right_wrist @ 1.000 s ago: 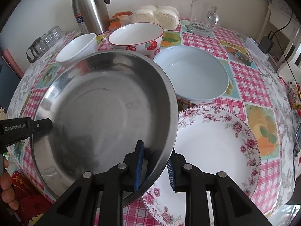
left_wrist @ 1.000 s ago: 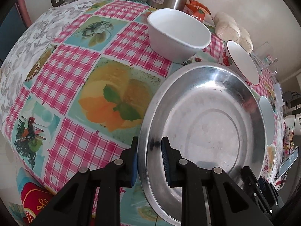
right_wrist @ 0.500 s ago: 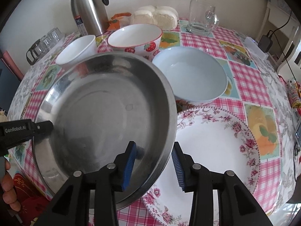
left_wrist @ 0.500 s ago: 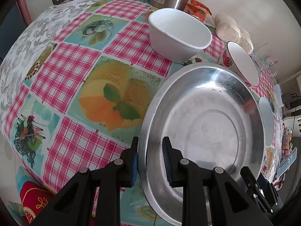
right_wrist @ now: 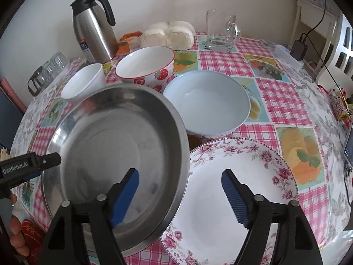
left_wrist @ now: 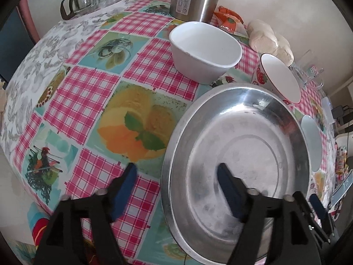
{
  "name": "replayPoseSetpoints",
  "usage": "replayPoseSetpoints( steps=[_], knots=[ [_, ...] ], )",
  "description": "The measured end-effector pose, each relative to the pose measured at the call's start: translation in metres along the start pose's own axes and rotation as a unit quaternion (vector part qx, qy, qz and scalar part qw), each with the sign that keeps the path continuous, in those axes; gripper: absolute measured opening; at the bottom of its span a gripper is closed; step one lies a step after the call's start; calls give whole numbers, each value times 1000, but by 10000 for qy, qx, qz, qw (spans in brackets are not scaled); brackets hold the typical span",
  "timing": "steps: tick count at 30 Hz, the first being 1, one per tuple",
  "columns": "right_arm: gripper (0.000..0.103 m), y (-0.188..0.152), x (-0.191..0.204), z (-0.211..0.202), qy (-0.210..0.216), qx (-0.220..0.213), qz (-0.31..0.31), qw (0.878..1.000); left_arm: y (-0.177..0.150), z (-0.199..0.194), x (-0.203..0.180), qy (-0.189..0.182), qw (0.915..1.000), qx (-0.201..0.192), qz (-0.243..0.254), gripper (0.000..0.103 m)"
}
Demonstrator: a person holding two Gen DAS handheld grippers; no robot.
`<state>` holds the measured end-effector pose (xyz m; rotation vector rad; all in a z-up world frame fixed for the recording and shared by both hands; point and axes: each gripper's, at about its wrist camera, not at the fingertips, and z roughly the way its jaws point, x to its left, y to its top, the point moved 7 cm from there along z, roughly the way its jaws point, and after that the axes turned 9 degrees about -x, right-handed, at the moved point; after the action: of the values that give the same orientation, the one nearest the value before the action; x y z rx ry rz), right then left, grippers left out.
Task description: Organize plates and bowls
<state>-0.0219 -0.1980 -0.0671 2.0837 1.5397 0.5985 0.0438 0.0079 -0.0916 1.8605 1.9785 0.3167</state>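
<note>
Resting on the checked tablecloth (left_wrist: 92,92), the steel plate (right_wrist: 106,145) is the landmark; its right edge overlaps the floral plate (right_wrist: 238,176). Both grippers are opening and grip nothing: the left gripper (left_wrist: 176,181) straddles its left rim, the right gripper (right_wrist: 179,183) its right rim, pads clear. Behind it stand the white bowl (left_wrist: 205,50), strawberry bowl (right_wrist: 145,66) and pale blue bowl (right_wrist: 207,101).

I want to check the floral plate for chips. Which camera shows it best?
The right wrist view: the floral plate lies nearly whole beside the steel pan, which hides its left rim. The left wrist view doesn't show it.
</note>
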Motion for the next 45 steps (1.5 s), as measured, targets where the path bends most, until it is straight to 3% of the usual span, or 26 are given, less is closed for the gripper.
replayPoseSetpoints(
  steps=[3, 6, 10, 17, 22, 29, 37, 42, 45],
  knots=[
    [89, 2, -1, -1, -42, -73, -9, 10000, 2, -2, 0, 75, 9999, -104, 78, 80],
    [93, 4, -2, -2, -59, -148, -15, 9999, 4, -2, -1, 128, 9997, -173, 129, 92],
    [103, 5, -4, -4, -93, -235, -7, 9997, 5, -4, -6, 145, 9992, -268, 267, 95],
    [103, 8, -17, -8, -179, -372, 151, 9990, 9, -10, -11, 173, 9981, -479, 353, 96],
    [103, 13, -33, -16, -169, -500, 501, 9973, 17, -26, -25, -75, 9946, -928, 461, 96],
    [103, 19, -59, -32, -500, -699, 689, 9939, 19, -49, -66, -411, 9849, -1409, 916, 97],
    [102, 8, -111, -45, -906, -646, 1235, 9861, 0, -69, -112, -898, 9785, -1390, 1231, 97],
    [99, -6, -148, -46, -1007, -492, 1624, 9803, -24, -83, -147, -1283, 9686, -1454, 1557, 97],
    [99, -18, -159, -39, -1074, -215, 1673, 9798, -45, -87, -171, -1677, 9621, -1273, 1735, 97]
  ],
)
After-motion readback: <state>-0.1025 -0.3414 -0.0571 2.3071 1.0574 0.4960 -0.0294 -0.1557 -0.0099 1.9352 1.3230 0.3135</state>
